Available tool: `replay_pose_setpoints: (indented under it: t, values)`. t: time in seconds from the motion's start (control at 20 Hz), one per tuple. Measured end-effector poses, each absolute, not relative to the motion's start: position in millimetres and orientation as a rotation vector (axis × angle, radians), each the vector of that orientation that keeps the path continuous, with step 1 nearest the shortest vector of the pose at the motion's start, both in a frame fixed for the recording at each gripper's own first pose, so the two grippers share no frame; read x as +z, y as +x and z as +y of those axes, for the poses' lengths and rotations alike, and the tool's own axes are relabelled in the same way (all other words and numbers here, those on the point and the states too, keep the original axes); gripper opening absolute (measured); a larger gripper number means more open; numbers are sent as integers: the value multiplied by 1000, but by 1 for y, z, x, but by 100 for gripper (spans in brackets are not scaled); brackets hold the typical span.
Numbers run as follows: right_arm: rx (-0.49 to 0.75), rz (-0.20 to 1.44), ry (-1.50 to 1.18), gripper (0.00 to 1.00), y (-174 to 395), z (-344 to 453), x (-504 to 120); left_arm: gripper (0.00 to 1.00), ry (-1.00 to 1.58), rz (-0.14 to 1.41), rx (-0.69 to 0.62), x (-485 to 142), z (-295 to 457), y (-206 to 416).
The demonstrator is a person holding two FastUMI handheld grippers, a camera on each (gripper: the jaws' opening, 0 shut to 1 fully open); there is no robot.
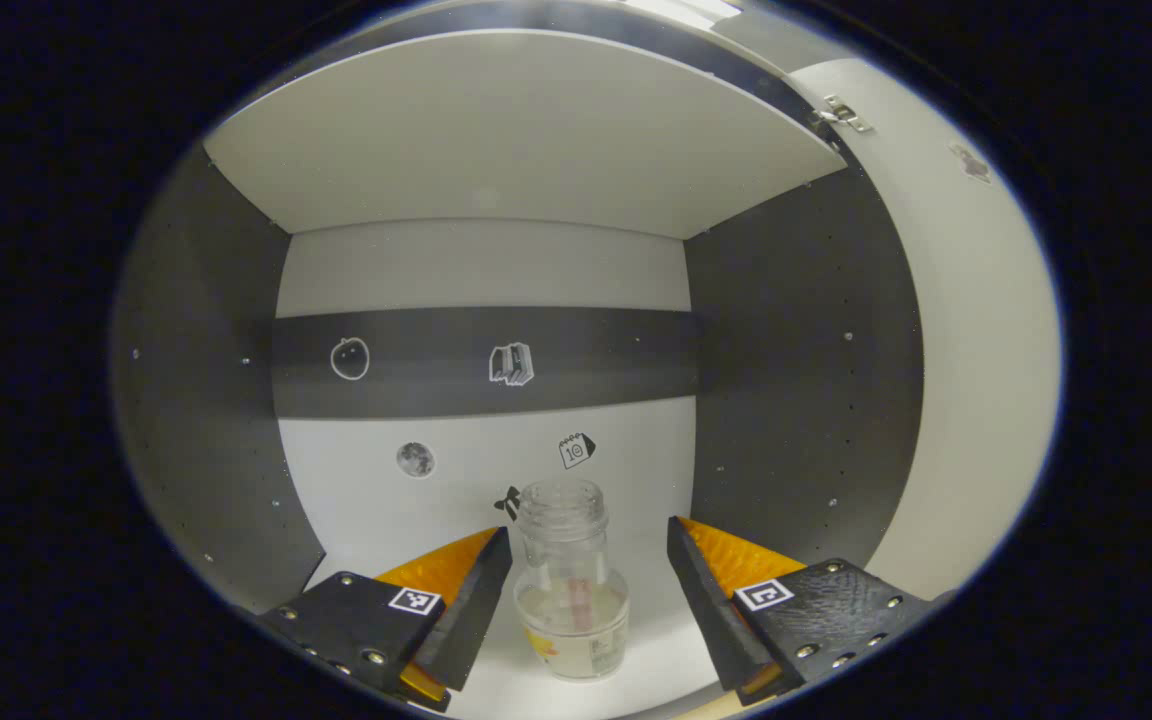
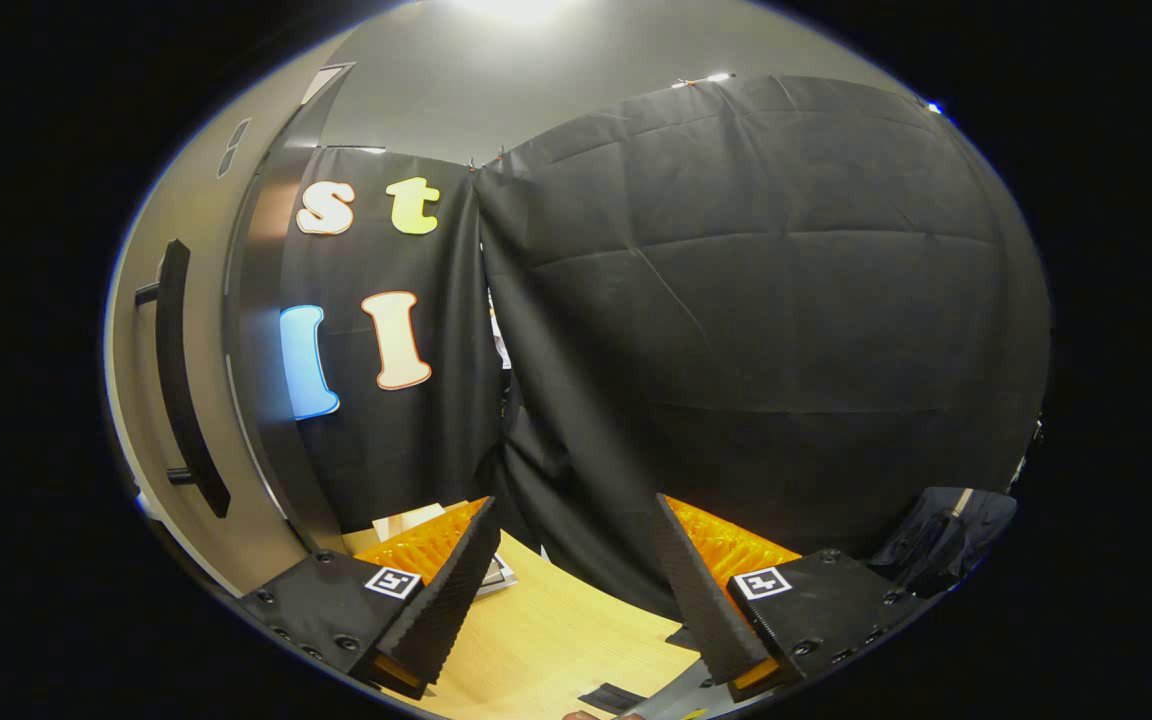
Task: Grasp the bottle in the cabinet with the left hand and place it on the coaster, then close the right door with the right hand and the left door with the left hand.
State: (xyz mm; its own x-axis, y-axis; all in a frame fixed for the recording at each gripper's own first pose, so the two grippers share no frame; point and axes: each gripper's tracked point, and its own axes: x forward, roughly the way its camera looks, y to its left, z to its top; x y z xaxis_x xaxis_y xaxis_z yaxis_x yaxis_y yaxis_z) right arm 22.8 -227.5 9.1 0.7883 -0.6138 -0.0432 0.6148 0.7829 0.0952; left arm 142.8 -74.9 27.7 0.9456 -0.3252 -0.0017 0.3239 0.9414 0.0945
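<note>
Clear glass or hard plastic, that's my read on the bottle (image 1: 572,580): a small jar-like thing with a threaded open neck, no cap, a little pale liquid and a label low down, standing upright on the white cabinet floor (image 1: 386,530). I judge it light, rigid and slick, and likely to tip or slosh if nudged off-centre, so I'd take it across the body just under the shoulder, not at the narrow neck. In the left gripper view my left gripper (image 1: 588,575) is spread wide, one finger on each side of the bottle with clear gaps both sides, nothing pressing yet; it points level and straight into the cabinet, roughly centred on the bottle. Behind it, the back wall (image 1: 481,265) carries a dark band with small stickers, the shelf (image 1: 506,130) hangs above, and the open right door (image 1: 976,330) with its hinge (image 1: 844,114) sits off to the side. In the right gripper view my right gripper (image 2: 576,590) is also spread and empty, held low over the wooden tabletop (image 2: 556,640), aimed at the booth cloth. Beyond it to the left I see a door with a dark bar handle (image 2: 181,370), near but not touched.
</note>
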Motion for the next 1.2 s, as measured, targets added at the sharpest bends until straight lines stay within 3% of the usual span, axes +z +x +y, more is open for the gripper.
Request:
replay_pose_setpoints:
  t: [0.05, 0.15, 0.2, 0.25, 0.35, 0.4, 0.5, 0.6, 0.65, 0.75, 0.8, 0.85, 0.95, 1.05, 1.1, 1.2]
  values:
    - [-661, 13, 115, 96, 24, -228, 7, 90, 108, -26, -318, 29, -73, 148]
    - [-659, 18, 126, 96, 26, -229, 4, 46, 109, -28, -320, 30, -72, 149]
    - [-657, 21, 128, 96, 28, -229, 4, 46, 103, -28, -328, 31, -73, 147]
    - [-654, 23, 128, 96, 29, -229, 2, 35, 97, -23, -319, 30, -72, 148]
    - [-644, 26, 119, 96, 32, -228, 1, 47, 81, -18, -311, 30, -71, 145]
    - [-640, 26, 116, 96, 33, -228, 2, 47, 74, -15, -311, 30, -71, 144]
    - [-619, 19, 126, 96, 36, -224, 5, 35, 61, -4, -327, 29, -70, 138]
    - [-600, 11, 126, 97, 40, -223, 7, 35, 47, -8, -336, 34, -68, 129]
    - [-592, 8, 124, 98, 44, -221, 7, 40, 42, -18, -343, 40, -68, 123]
    - [-573, 2, 121, 96, 46, -218, 9, 35, 59, -35, -345, 50, -65, 108]
    - [-564, 3, 121, 96, 47, -217, 9, 42, 79, -42, -346, 56, -64, 100]
    - [-555, 4, 121, 97, 47, -214, 8, 35, 90, -49, -350, 60, -63, 92]
    - [-544, 3, 120, 97, 48, -211, 8, 33, 97, -62, -360, 68, -59, 72]
    - [-537, -2, 132, 96, 46, -208, 9, 43, 94, -62, -372, 72, -56, 52]
    - [-528, -3, 138, 96, 47, -205, 9, 35, 87, -63, -379, 74, -55, 42]
    - [-507, 7, 133, 96, 47, -200, 7, 35, 73, -57, -387, 75, -52, 24]
